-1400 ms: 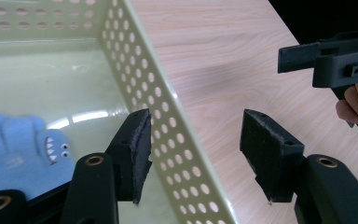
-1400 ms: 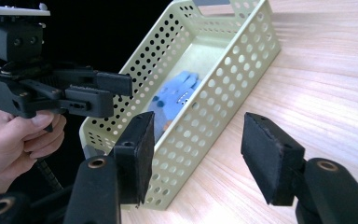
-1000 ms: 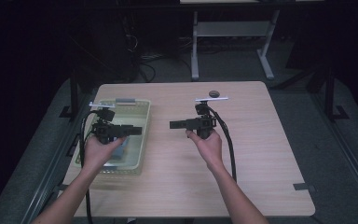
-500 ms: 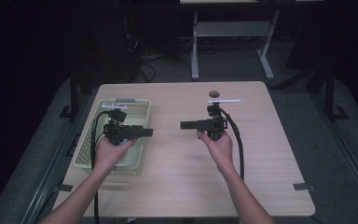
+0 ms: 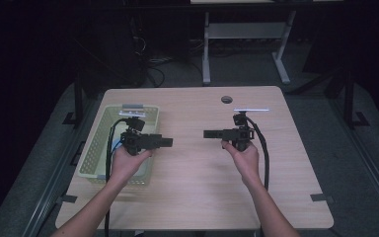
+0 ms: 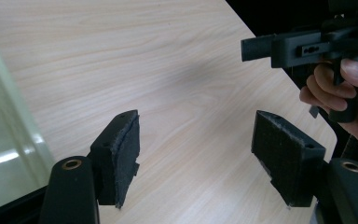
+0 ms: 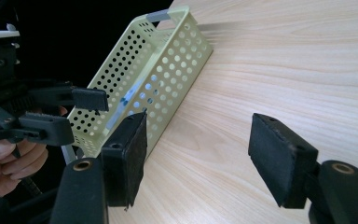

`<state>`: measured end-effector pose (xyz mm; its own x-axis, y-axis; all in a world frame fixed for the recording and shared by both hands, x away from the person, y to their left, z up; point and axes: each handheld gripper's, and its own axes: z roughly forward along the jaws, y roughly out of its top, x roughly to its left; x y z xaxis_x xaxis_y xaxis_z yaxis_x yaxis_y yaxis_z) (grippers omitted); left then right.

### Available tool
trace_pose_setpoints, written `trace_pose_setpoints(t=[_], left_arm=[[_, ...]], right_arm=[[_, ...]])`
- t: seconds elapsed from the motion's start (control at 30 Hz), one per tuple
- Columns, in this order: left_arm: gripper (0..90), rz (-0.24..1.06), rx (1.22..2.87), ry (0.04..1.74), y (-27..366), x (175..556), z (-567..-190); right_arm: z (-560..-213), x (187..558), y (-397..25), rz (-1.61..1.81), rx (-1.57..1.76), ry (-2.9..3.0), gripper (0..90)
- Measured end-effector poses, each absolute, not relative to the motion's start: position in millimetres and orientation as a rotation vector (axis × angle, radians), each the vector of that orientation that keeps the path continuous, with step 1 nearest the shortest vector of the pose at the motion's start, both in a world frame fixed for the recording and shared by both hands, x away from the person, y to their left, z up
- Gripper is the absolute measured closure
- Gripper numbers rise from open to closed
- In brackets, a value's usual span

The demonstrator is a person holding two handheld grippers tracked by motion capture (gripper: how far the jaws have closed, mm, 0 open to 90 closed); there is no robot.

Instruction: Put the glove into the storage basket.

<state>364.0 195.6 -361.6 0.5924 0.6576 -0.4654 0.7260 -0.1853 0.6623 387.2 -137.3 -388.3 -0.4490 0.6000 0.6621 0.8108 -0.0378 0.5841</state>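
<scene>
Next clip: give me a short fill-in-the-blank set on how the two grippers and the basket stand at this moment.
1. The jaws of the left gripper stand ____, with nothing between them.
2. The pale green basket has walls full of round ____.
3. The right gripper is held above the bare wooden ____.
4. In the high view, the two grippers point ____ each other.

Missing words: open; holes; table; toward

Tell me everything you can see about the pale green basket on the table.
The basket is a long, pale yellow-green rectangular bin, plastic by its look, with walls full of round holes and a grey handle at its far end. It stands upright along the table's left edge. The left hand is above its right rim; contact cannot be told.
</scene>
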Motion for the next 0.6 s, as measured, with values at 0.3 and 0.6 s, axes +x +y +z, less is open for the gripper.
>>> trace_pose_setpoints(t=[0.3, 0.6], left_arm=[[30.6, -0.113, 1.901, 1.087, 182.7, 362.4, -363.8], [30.2, -0.125, 1.903, 1.07, 170.0, 360.3, -366.7]], right_arm=[[-390.7, 386.4, -150.5, -1.487, -1.54, -2.027, 35.2], [-395.3, 385.2, -167.0, -1.49, -1.565, -2.011, 34.6]])
